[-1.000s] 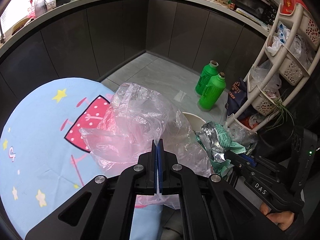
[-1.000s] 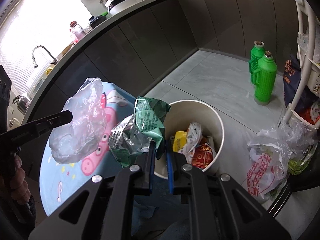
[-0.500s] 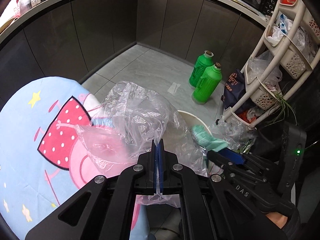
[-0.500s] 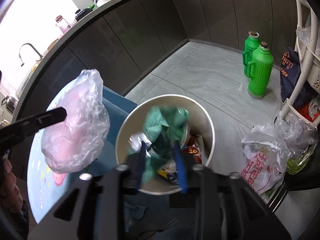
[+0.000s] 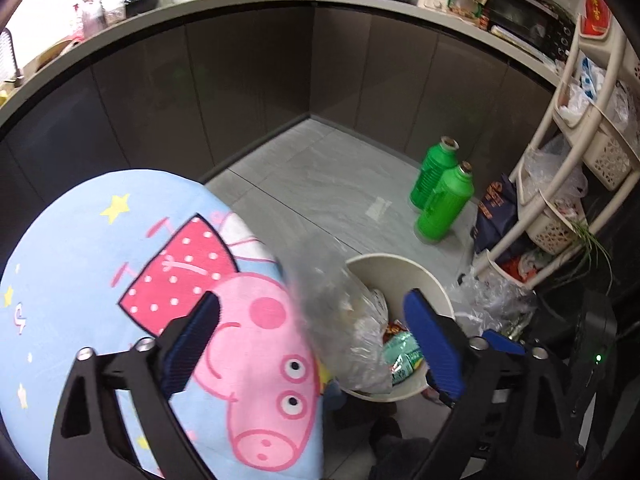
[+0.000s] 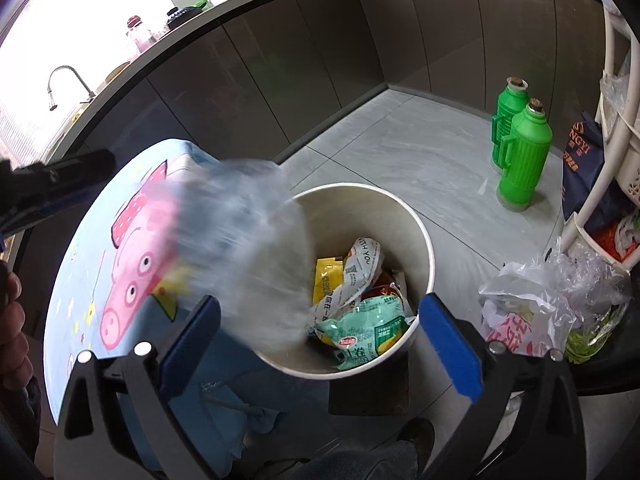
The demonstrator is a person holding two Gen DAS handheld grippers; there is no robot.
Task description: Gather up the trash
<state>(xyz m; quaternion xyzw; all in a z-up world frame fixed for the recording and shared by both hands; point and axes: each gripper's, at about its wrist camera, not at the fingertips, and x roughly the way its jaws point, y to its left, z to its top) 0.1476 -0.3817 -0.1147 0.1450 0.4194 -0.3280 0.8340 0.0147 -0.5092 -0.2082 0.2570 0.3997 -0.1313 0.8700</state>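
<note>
Home kitchen: dark cabinets, cluttered countertop, sink faucet.

White wrapper in bin: "WITH YOU". Dark blue bag by rack: "NGYI".

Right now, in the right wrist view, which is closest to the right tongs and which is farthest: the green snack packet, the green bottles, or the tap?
1. The green snack packet: nearest, in the white bin between the open right tongs.
2. The green bottles: farther, on the floor to the right.
3. The tap: farthest, on the counter at upper left.
</note>
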